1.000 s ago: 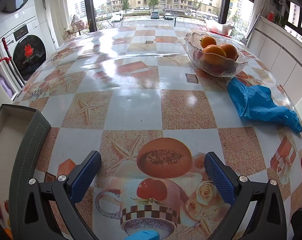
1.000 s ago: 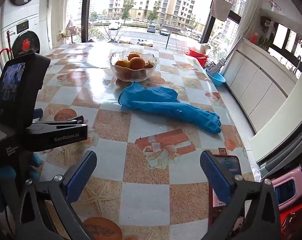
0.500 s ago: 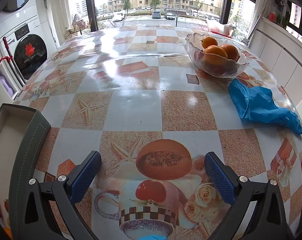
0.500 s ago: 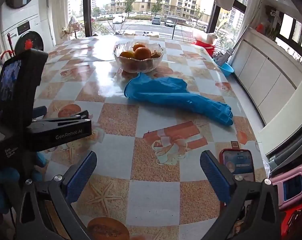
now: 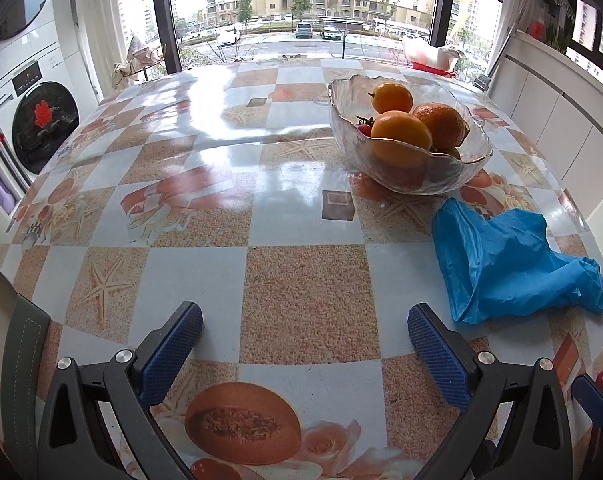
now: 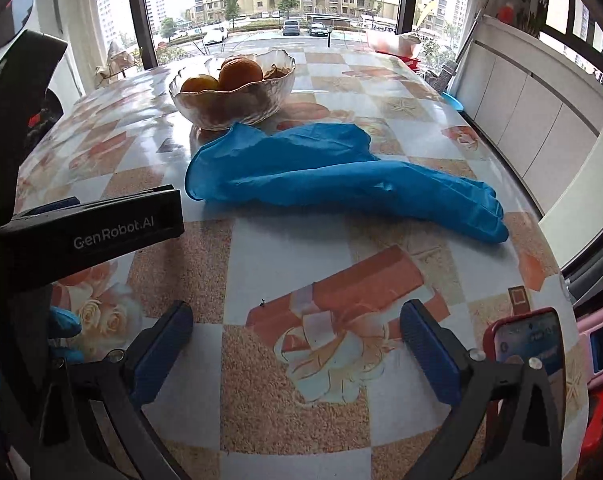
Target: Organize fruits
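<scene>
The patterned table (image 5: 305,292) fills my left view, and the glass fruit bowl (image 5: 411,168) sits larger, upper right, than a second ago — I'm closing in on its oranges (image 5: 401,130). Blue glove (image 5: 509,264) lies beside it. Left gripper (image 5: 304,316) and right gripper (image 6: 296,316) hover low, jaws wide, empty.

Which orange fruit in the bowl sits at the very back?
The smallest orange fruit, alone against the glass bowl's far rim; the other two sit side by side in front.
</scene>
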Tool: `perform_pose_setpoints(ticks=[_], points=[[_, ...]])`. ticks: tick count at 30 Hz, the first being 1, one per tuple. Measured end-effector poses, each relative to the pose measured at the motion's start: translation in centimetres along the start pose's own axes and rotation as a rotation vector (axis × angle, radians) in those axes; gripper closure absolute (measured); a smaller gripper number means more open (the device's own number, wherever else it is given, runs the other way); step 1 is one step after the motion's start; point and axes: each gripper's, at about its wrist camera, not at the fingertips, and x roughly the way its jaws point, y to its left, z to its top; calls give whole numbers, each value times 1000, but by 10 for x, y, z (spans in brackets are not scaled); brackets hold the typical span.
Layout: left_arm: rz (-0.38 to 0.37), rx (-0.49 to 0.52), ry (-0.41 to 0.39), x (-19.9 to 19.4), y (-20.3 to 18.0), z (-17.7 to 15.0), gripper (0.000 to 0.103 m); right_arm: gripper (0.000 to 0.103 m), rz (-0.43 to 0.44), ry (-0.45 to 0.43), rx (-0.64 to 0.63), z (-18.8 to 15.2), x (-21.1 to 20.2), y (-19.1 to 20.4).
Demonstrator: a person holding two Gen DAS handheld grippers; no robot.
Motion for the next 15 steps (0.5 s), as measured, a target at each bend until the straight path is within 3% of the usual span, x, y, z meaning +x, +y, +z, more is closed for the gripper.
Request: perform_pose_setpoints(ticks=[15], points=[[1, 1, 2, 0, 0, 1, 0, 0, 1, -1, -1, -1, 0, 0]])
